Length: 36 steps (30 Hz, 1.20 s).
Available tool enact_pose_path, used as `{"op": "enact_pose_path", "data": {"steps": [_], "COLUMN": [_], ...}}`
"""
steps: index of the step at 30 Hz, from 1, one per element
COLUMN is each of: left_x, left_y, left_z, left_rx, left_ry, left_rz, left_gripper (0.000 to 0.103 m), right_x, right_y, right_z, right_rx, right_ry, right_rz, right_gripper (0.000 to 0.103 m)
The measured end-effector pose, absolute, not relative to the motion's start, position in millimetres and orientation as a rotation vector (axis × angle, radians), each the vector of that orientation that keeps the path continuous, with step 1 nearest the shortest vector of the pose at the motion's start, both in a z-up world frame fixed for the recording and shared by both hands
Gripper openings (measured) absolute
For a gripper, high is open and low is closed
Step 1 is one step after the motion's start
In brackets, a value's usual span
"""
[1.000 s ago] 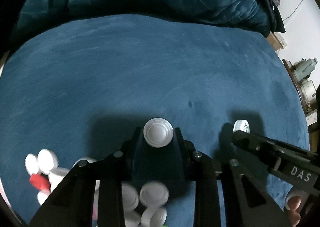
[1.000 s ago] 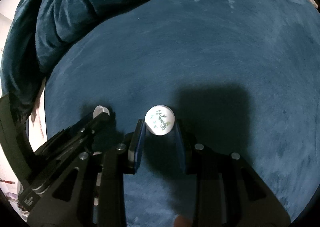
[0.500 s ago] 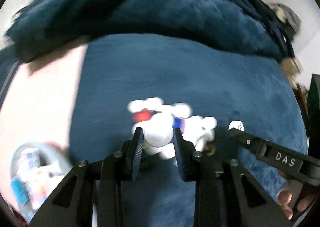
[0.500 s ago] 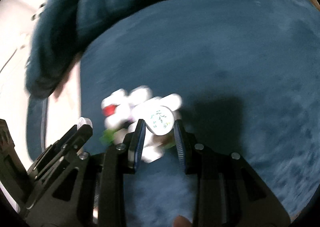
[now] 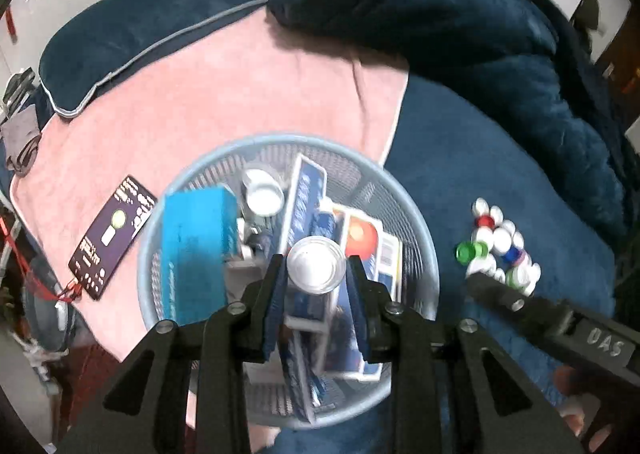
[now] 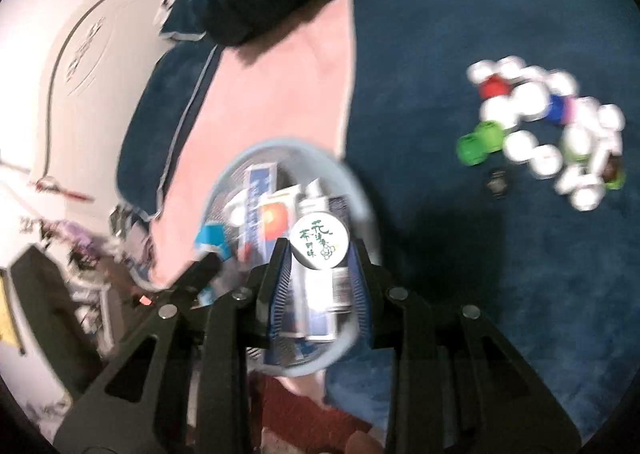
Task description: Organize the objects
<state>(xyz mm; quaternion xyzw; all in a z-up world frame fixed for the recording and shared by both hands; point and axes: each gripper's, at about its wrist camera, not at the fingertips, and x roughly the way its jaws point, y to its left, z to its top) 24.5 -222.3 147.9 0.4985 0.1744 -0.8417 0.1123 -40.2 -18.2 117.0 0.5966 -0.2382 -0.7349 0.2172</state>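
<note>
My left gripper (image 5: 317,274) is shut on a plain white bottle cap (image 5: 316,264), held above a light blue mesh basket (image 5: 416,230) full of boxes. My right gripper (image 6: 320,254) is shut on a white cap with green writing (image 6: 319,241), also hanging over the basket (image 6: 362,201). A pile of loose caps (image 5: 498,246), mostly white with red, green and blue ones, lies on the blue blanket to the right; the pile of caps (image 6: 548,125) sits at the upper right in the right wrist view. The right gripper's finger (image 5: 504,296) pokes into the left wrist view.
The basket stands on a pink towel (image 5: 240,85) beside a dark card (image 5: 112,234). Blue pillows (image 5: 132,29) and a bunched blue duvet (image 5: 460,17) lie behind. The bed's edge and floor clutter (image 6: 76,266) are at the left.
Both grippers have swung from the blue blanket past the cap pile to above the basket, each still holding its cap. The pile now lies off to the right.
</note>
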Motion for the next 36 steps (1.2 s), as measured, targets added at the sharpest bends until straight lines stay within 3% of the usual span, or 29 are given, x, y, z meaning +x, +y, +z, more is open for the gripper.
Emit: {"op": "enact_pose_path", "data": {"steps": [12, 13, 15, 17, 18, 26, 36], "left_x": [21.6, 20.4, 20.5, 23.4, 26.4, 40.7, 46.4], "left_y": [-229.8, -228.6, -227.6, -230.3, -232.3, -225.2, -200.7], "left_z": [135.8, 133.8, 131.3, 129.4, 129.8, 137.9, 149.9], "left_rx": [1.44, 1.455, 1.465, 1.472, 1.468, 1.449, 1.449], "left_ry": [0.469, 0.467, 0.449, 0.472, 0.483, 0.372, 0.189], "left_rz": [-2.453, -2.452, -2.434, -2.415, -2.401, -2.333, -2.35], "left_gripper": [0.03, 0.03, 0.032, 0.05, 0.054, 0.097, 0.101], "right_x": [-41.5, -40.8, -41.2, -40.5, -40.3, -41.3, -27.3], "right_y": [-58.5, -59.5, -58.4, -50.7, -47.4, -25.7, 0.2], "right_z": [98.1, 93.7, 86.1, 85.1, 86.2, 105.9, 120.3], "right_rx": [1.704, 1.718, 1.753, 1.764, 1.759, 1.726, 1.671], "right_ry": [-0.596, -0.604, -0.623, -0.659, -0.674, -0.651, -0.409], "right_rz": [-1.956, -1.92, -1.885, -1.893, -1.898, -1.954, -2.046], "right_gripper": [0.032, 0.033, 0.05, 0.071, 0.08, 0.099, 0.103]}}
